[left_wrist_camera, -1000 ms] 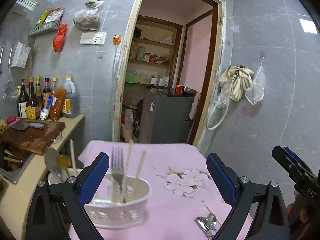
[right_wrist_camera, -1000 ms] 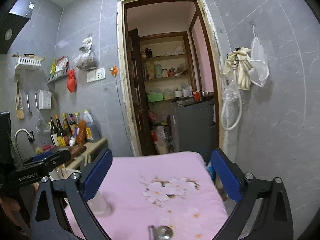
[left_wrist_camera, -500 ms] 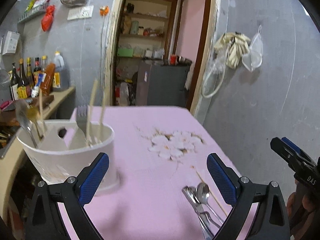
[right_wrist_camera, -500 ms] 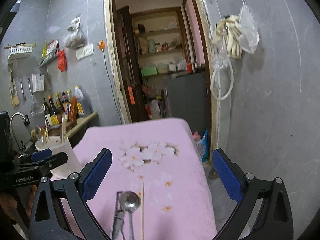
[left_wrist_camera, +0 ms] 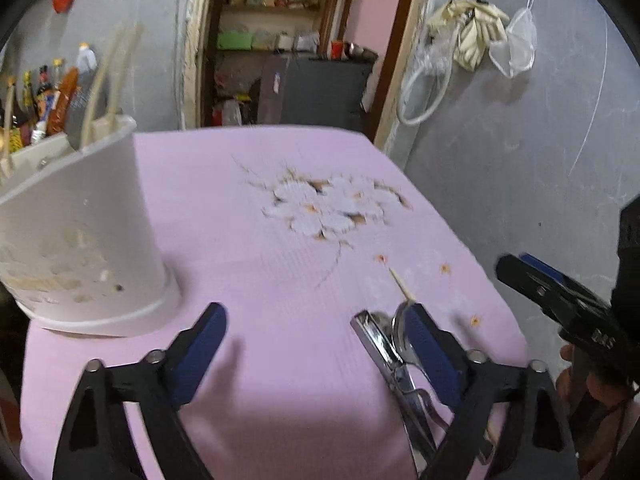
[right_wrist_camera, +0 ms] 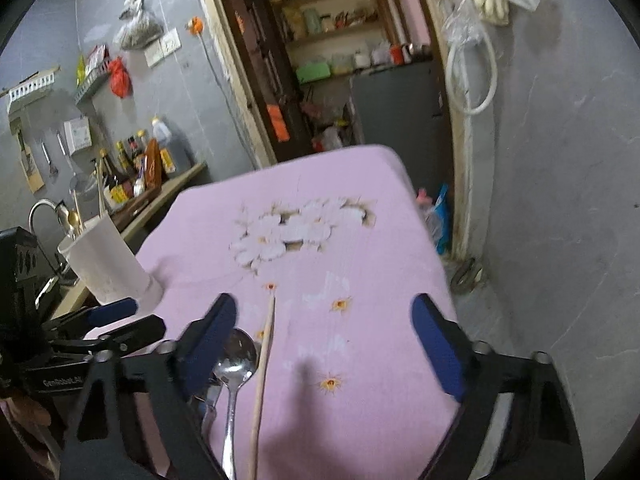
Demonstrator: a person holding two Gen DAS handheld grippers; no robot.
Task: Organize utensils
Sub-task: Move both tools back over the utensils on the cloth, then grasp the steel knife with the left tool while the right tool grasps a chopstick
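While your left gripper (left_wrist_camera: pixel 316 344) hangs low over the pink tablecloth (left_wrist_camera: pixel 248 248), its jaws are wide apart and closing, with only bare cloth between the blue pads. Its right finger (left_wrist_camera: pixel 430 354) covers part of a small heap of metal utensils (left_wrist_camera: pixel 386 354); from this view you see a flat shiny handle and a curved edge behind the finger, but which pieces they are is hard to tell, and their lower ends are cut off by the frame.

Your right gripper (right_wrist_camera: pixel 324 344) is also wide apart and closing, and nothing is pressed by its pads. Just inside its left finger (right_wrist_camera: pixel 208 340) lies a spoon (right_wrist_camera: pixel 236 364), bowl pointing away from you, and beside it a wooden chopstick (right_wrist_camera: pixel 264 364) lies along the cloth. A second metal piece left of the spoon is mostly hidden under the finger. The near ends of the spoon and the chopstick run out of the picture.

Further on the cloth there is a print of white flowers (right_wrist_camera: pixel 296 228). At the left edge of the table stands a white holder (left_wrist_camera: pixel 80 236), upright, already with chopsticks and other utensils in it; their tops are blurred. The right view also shows this holder (right_wrist_camera: pixel 110 264), near a sink tap.

Behind the table you see an open doorway (right_wrist_camera: pixel 340 60) with shelves, too blurred to read.
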